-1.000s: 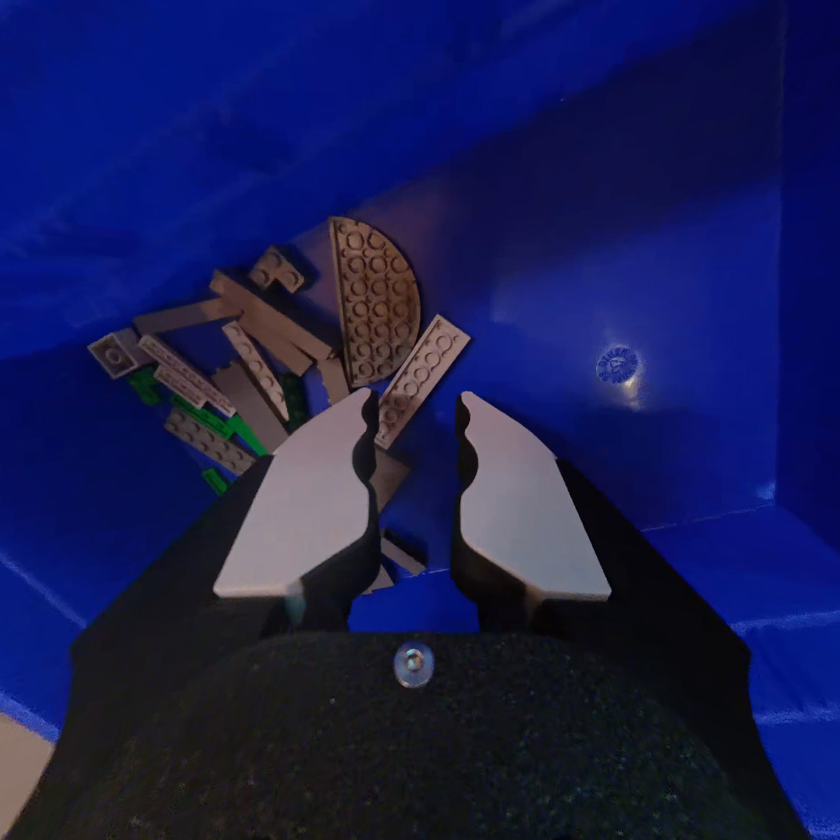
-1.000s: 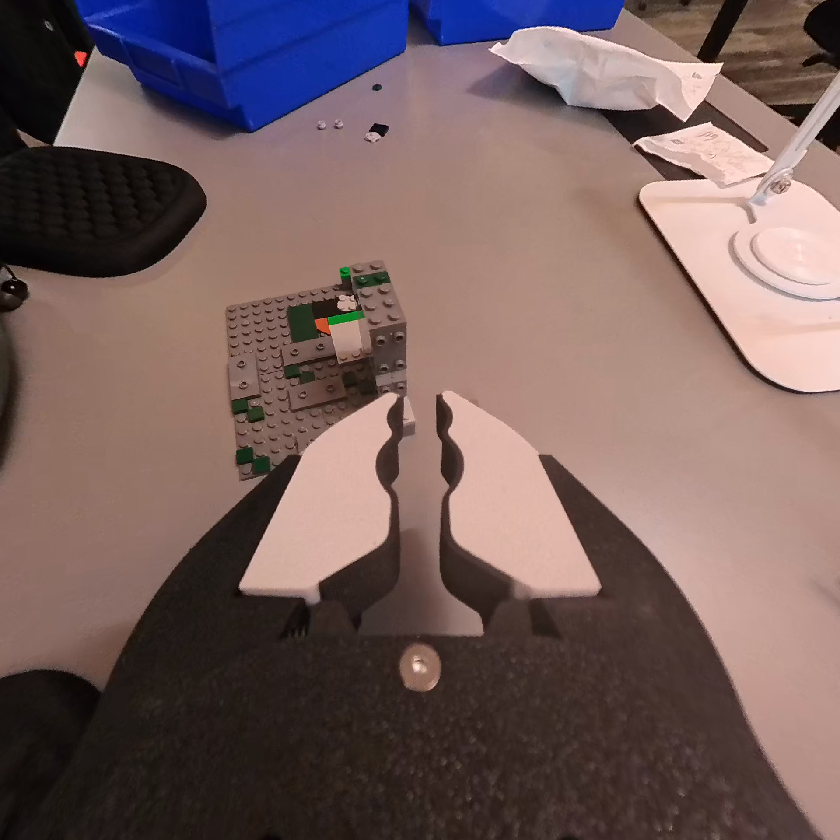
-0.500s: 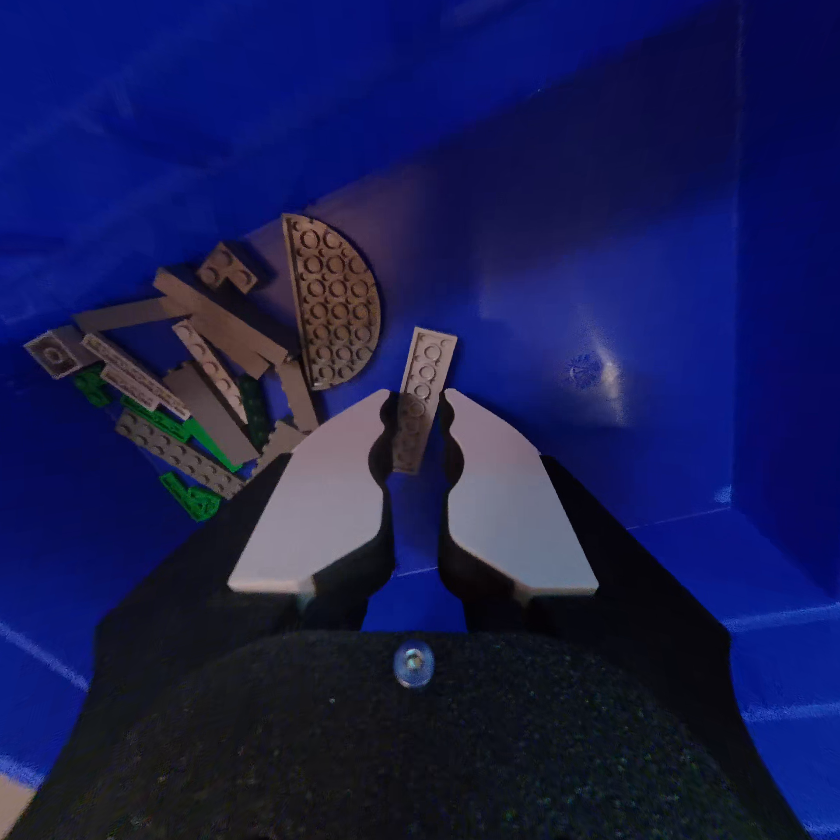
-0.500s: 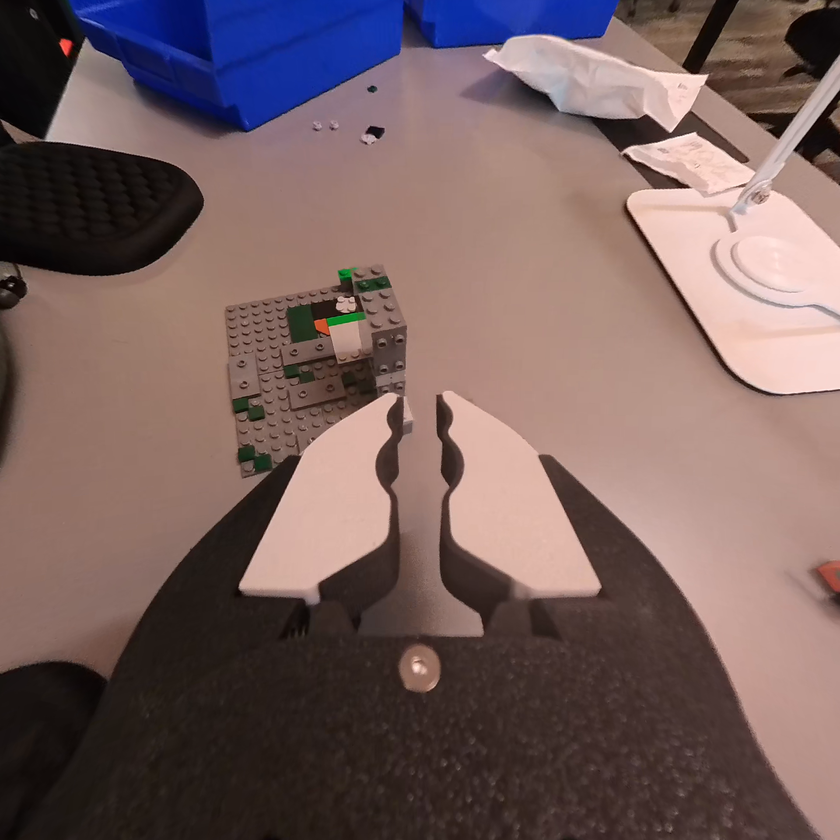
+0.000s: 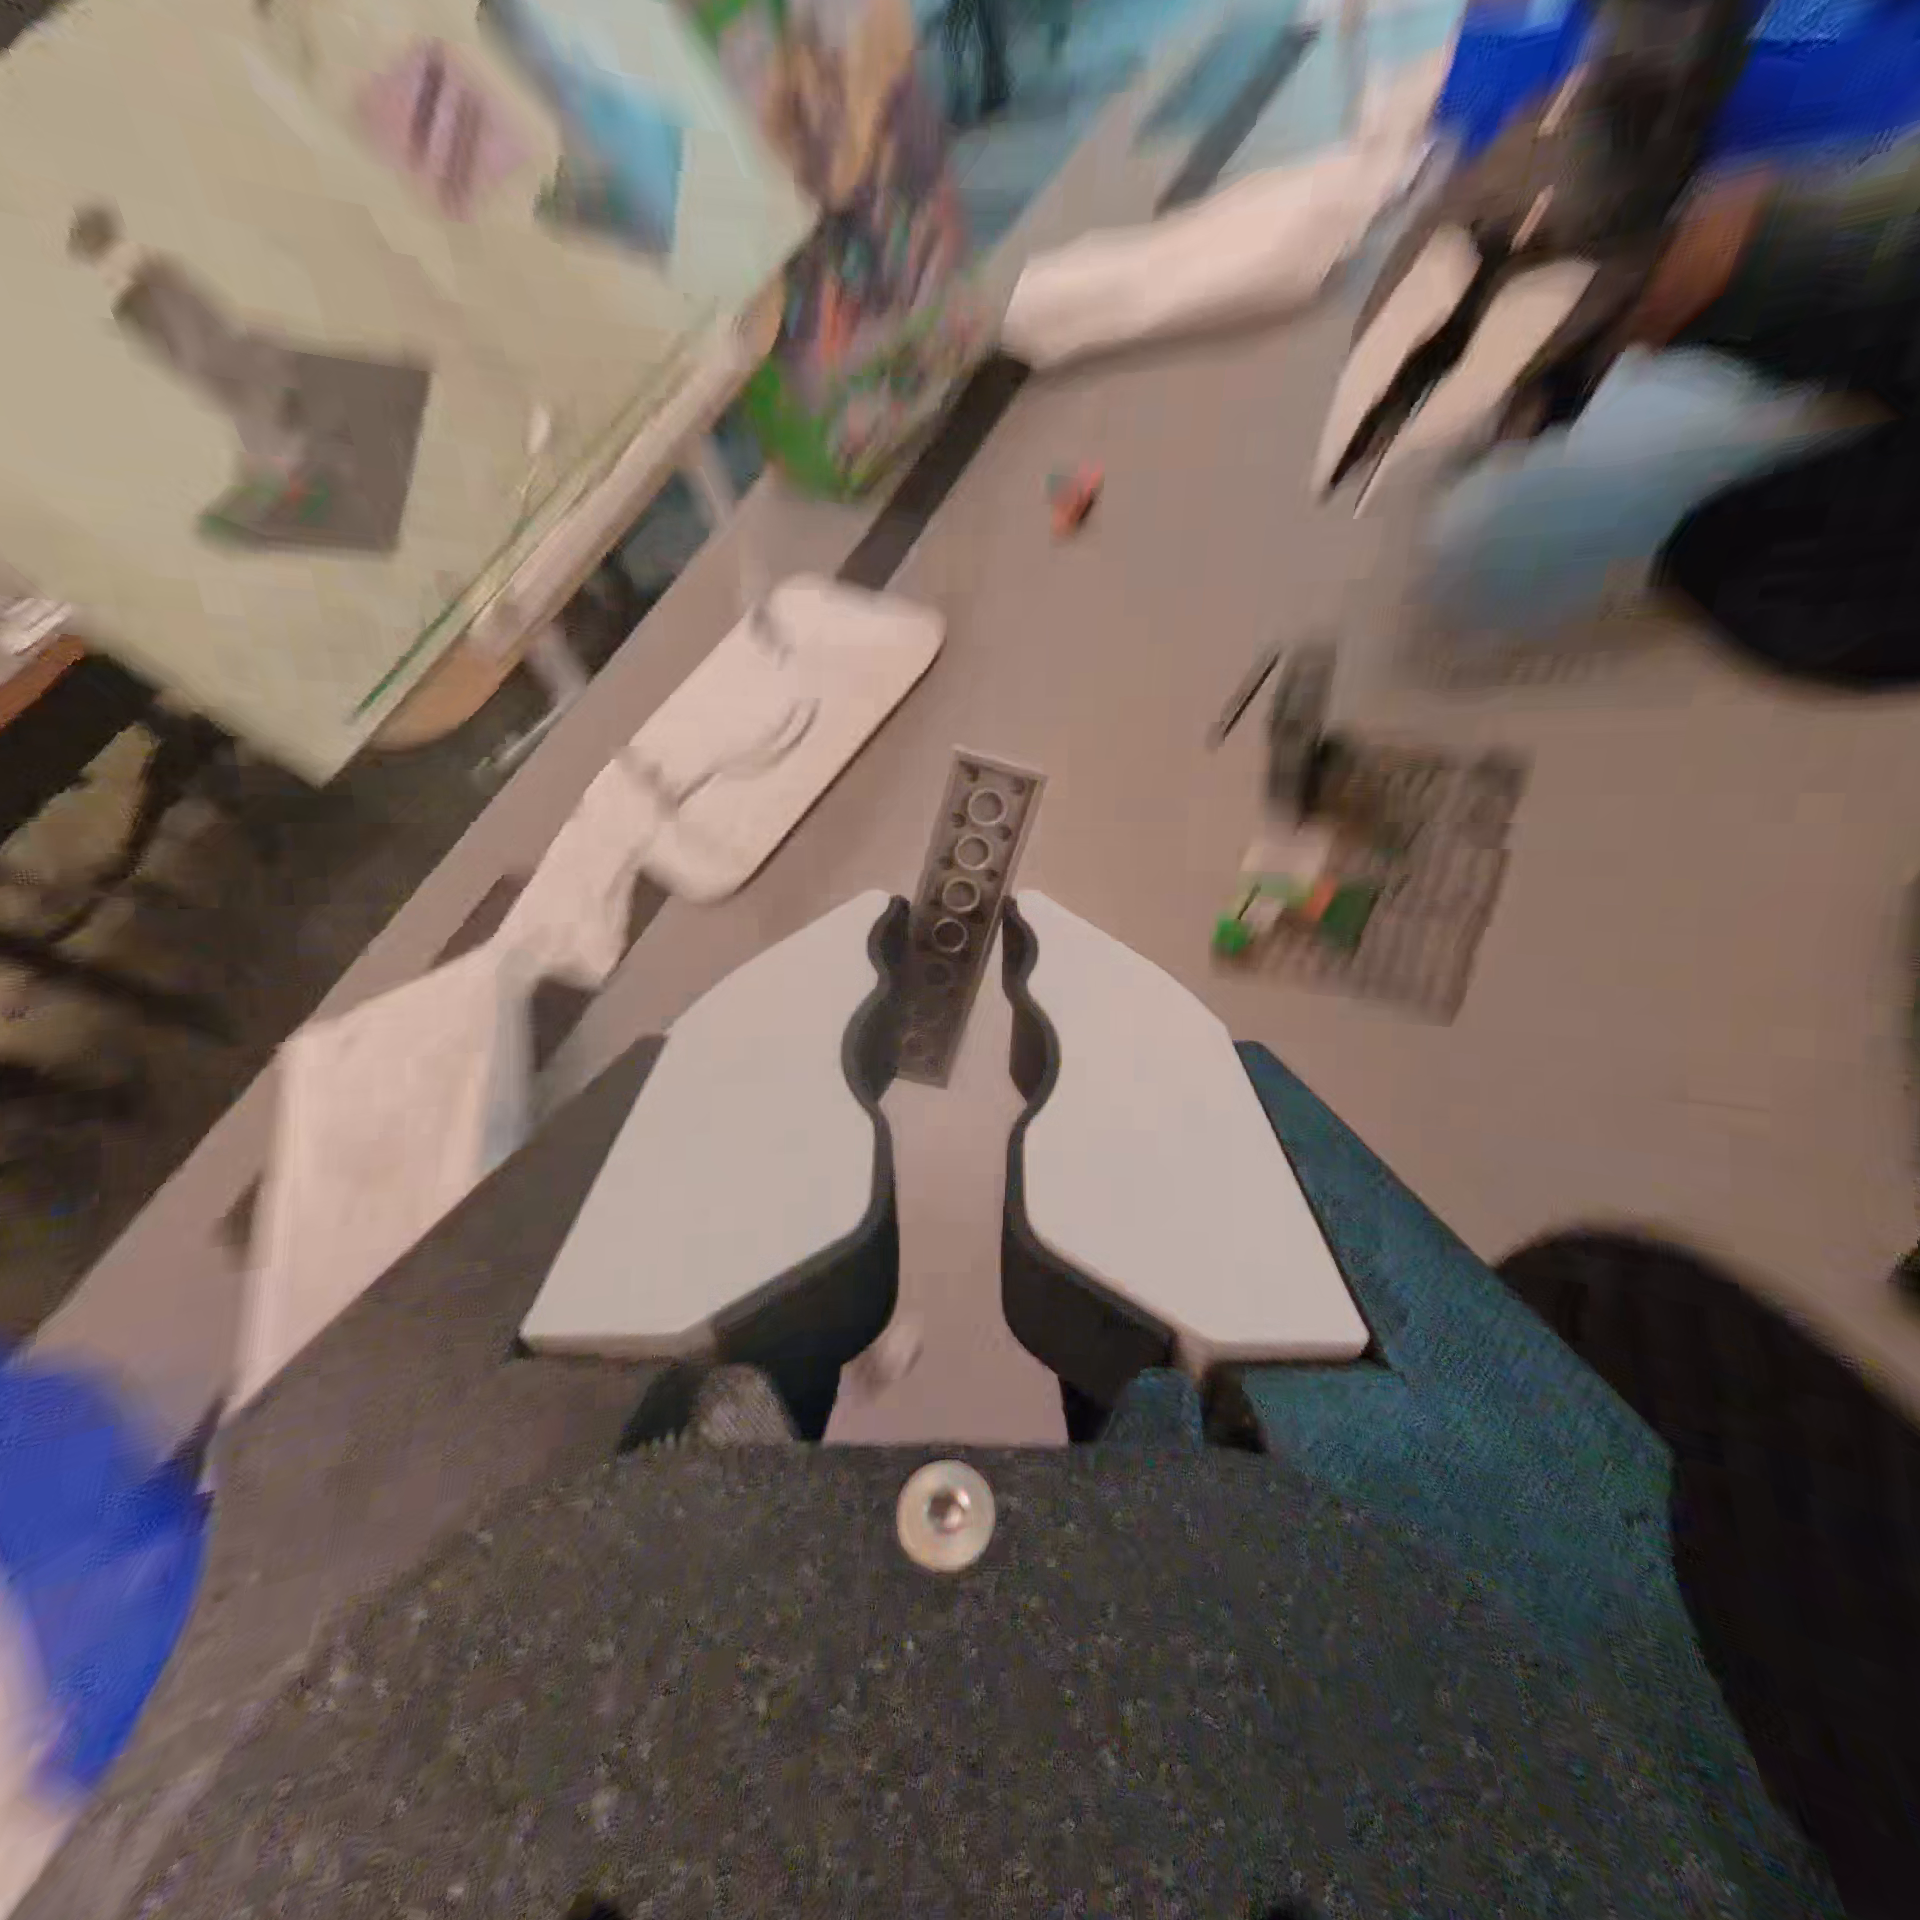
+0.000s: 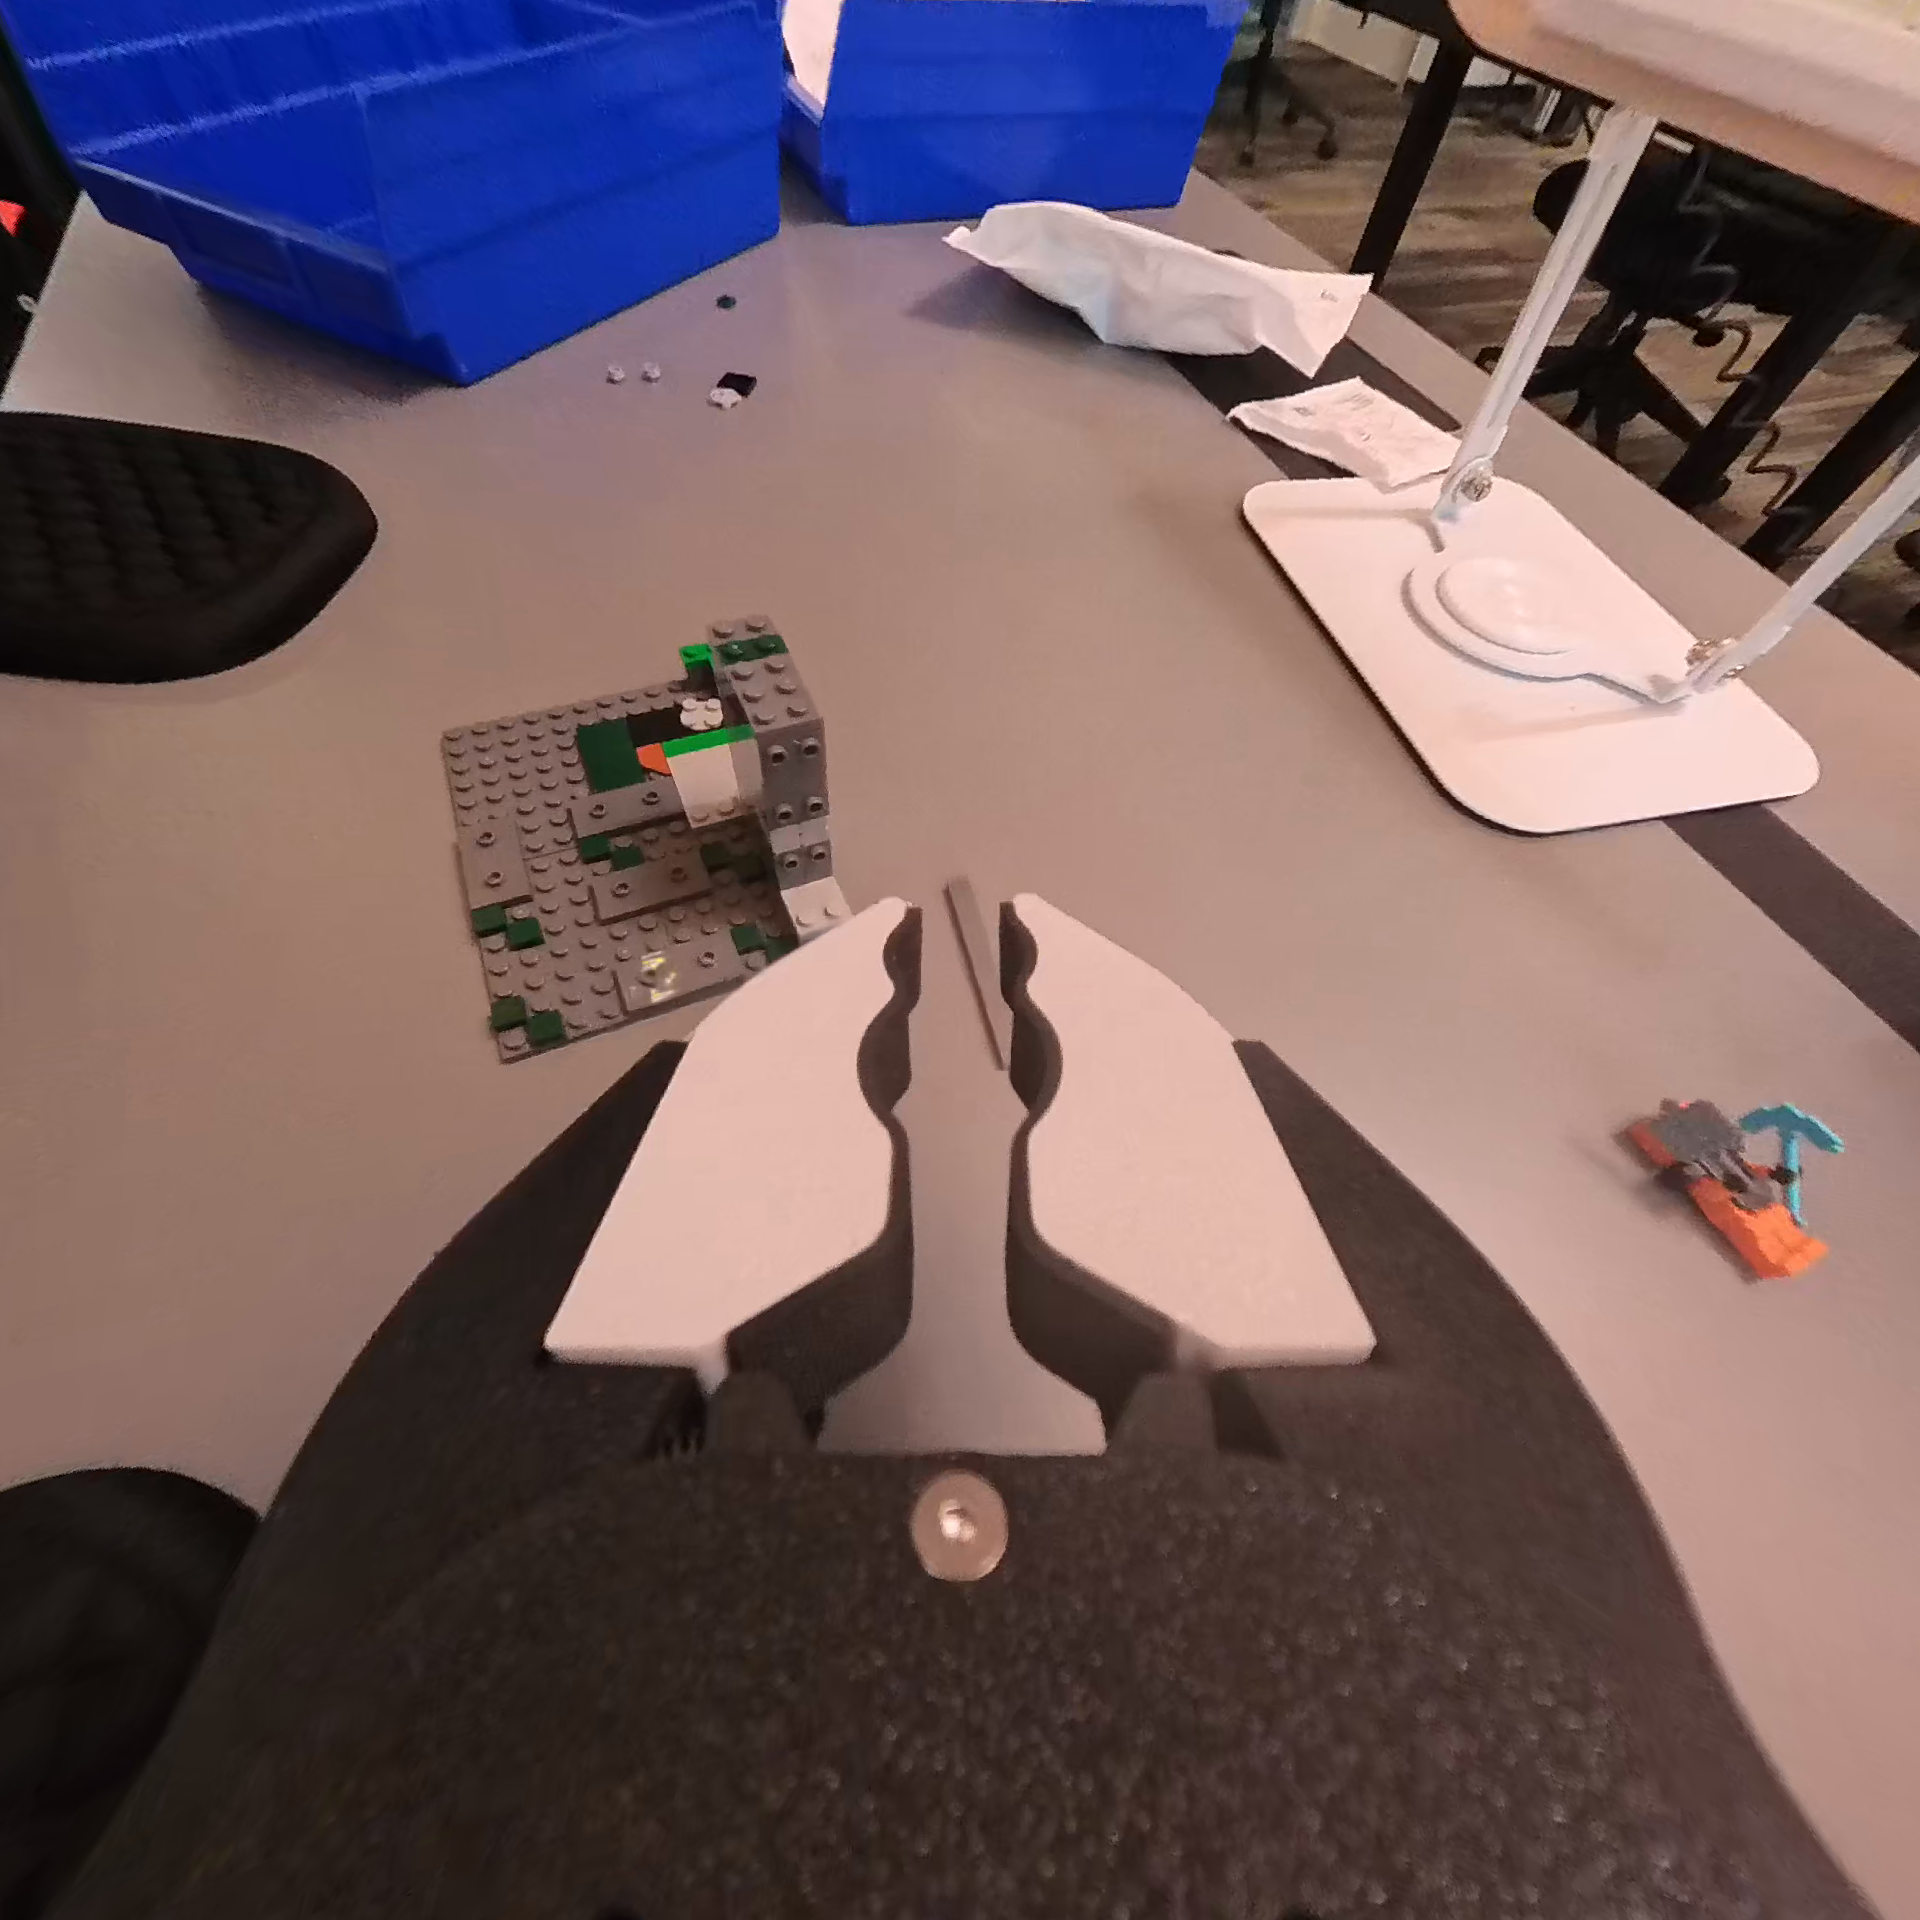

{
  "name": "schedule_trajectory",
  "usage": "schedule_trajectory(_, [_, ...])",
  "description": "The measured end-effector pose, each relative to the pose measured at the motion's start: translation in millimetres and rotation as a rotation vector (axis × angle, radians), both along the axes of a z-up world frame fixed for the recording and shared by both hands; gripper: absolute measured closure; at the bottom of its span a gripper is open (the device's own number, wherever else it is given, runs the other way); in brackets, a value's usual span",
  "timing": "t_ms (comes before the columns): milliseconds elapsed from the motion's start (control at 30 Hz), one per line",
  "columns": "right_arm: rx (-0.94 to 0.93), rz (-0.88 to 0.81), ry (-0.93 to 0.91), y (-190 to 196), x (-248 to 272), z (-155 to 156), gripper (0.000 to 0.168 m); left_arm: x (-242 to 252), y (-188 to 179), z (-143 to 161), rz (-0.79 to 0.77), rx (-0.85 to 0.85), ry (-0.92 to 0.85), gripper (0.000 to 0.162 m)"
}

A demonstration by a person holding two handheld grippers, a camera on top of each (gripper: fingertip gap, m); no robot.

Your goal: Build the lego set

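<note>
My left gripper (image 5: pixel 951 920) is shut on a long grey plate (image 5: pixel 971 862), which sticks out forward with its underside facing the camera. This view is motion-blurred. The partly built lego set (image 5: pixel 1371 894), a grey baseplate with green bits and a corner wall, sits on the table ahead to the right. In the right wrist view the set (image 6: pixel 644 831) lies just ahead and left of my right gripper (image 6: pixel 961 914), whose jaws stand close together with nothing gripped. A thin dark grey strip (image 6: pixel 971 956) shows through the gap. The right gripper also shows blurred in the left wrist view (image 5: pixel 1444 353).
Two blue bins (image 6: pixel 468 187) (image 6: pixel 1018 94) stand at the back. A crumpled white bag (image 6: pixel 1153 281), a white lamp base (image 6: pixel 1538 665) and a small orange and teal lego figure (image 6: pixel 1735 1174) lie to the right. Black padded shapes (image 6: pixel 156 540) sit left. Small loose pieces (image 6: pixel 727 384) lie by the bin. Some 30 cm of space lies between my two pairs of fingers. My right gripper's tips are some 30 cm from the white lamp base (image 6: pixel 1538 665). My left wrist view (image 5: pixel 798 682) looks at it from another angle.
My left gripper closed on the long grey plate in the blue bin, lifted it out and swung over the table. My right gripper drew back from the set, still shut.
</note>
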State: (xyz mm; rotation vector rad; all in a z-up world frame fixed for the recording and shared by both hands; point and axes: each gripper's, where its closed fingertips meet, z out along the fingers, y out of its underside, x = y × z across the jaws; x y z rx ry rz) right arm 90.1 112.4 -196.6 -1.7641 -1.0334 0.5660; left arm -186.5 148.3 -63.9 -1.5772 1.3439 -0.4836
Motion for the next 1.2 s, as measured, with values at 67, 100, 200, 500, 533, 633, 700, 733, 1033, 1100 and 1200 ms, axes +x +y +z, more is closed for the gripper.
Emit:
schedule_trajectory(67, [0.008,0.007,0.017,-3.3,-2.4,3.3,0.154,48.7,-6.5,4.4,-0.065,-0.058,-0.147,0.145])
schedule_trajectory(100, [0.013,0.010,0.027,-5.1,-3.8,5.5,0.154,70.0,-8.5,3.4,-0.103,-0.087,-0.203,0.145])
schedule_trajectory(200, [0.039,0.014,0.043,-8.3,-8.1,15.3,0.154,123.1,-9.7,-0.2,-0.196,-0.209,-0.397,0.145])
schedule_trajectory(500, [0.021,0.082,0.098,11.4,-46.0,54.9,0.137,193.8,-6.1,-16.4,-0.541,-0.572,-0.800,0.145])
schedule_trajectory(533, [0.005,0.096,0.112,15.8,-52.9,58.8,0.135,193.1,-4.3,-15.0,-0.562,-0.593,-0.845,0.145])
schedule_trajectory(633, [-0.045,0.158,0.166,23.1,-75.6,69.2,0.132,187.8,-1.9,-15.2,-0.595,-0.619,-0.909,0.145])
schedule_trajectory(700, [-0.056,0.183,0.191,28.2,-89.3,73.3,0.132,183.2,-1.7,-16.9,-0.605,-0.620,-0.926,0.145])
schedule_trajectory(733, [-0.059,0.194,0.201,30.5,-95.7,75.0,0.132,180.4,-0.8,-17.1,-0.608,-0.621,-0.940,0.145])
schedule_trajectory(1033, [-0.010,0.204,0.073,47.8,-111.8,68.9,0.152,174.9,8.7,-33.8,-0.579,-0.561,-0.876,0.145])
schedule_trajectory(1100, [-0.025,0.205,-0.036,52.2,-101.9,59.9,0.152,173.8,16.7,-43.0,-0.535,-0.505,-0.789,0.137])
schedule_trajectory(1200, [-0.074,0.207,-0.280,64.3,-77.7,35.1,0.152,177.0,28.1,-71.8,-0.444,-0.393,-0.555,0.127])
